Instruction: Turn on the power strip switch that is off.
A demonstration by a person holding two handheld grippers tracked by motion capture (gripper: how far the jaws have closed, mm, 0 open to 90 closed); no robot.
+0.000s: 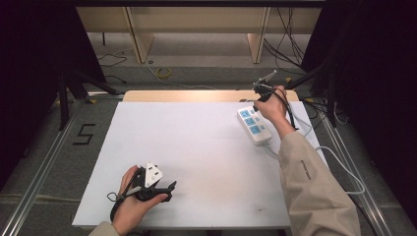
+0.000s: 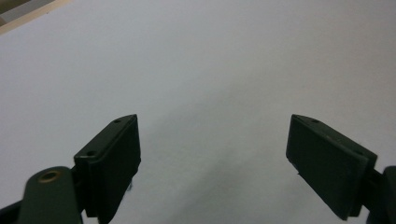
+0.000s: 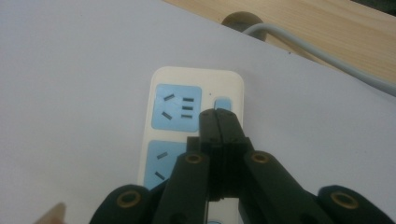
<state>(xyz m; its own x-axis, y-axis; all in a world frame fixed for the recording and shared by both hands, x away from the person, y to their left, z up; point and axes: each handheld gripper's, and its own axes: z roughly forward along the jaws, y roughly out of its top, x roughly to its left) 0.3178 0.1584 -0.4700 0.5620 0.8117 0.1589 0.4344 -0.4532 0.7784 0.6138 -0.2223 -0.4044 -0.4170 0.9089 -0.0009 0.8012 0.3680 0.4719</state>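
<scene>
Right now: shut right gripper [image 3: 219,114] poised at the strip's switch [image 3: 222,102].

High view: strip [image 1: 254,126] sits under the right gripper [image 1: 259,96]; left gripper [image 1: 164,189] idles well apart, out of the way. Left gripper view: jaws wide, bare table [image 2: 201,60] between them. Right gripper view: jaws pressed together, nothing held, likely to make one narrow poker; tips just short of the switch, contact unclear.

High view overhead facing forward-down, both gripper views close, sharing white table [image 1: 196,147]
</scene>
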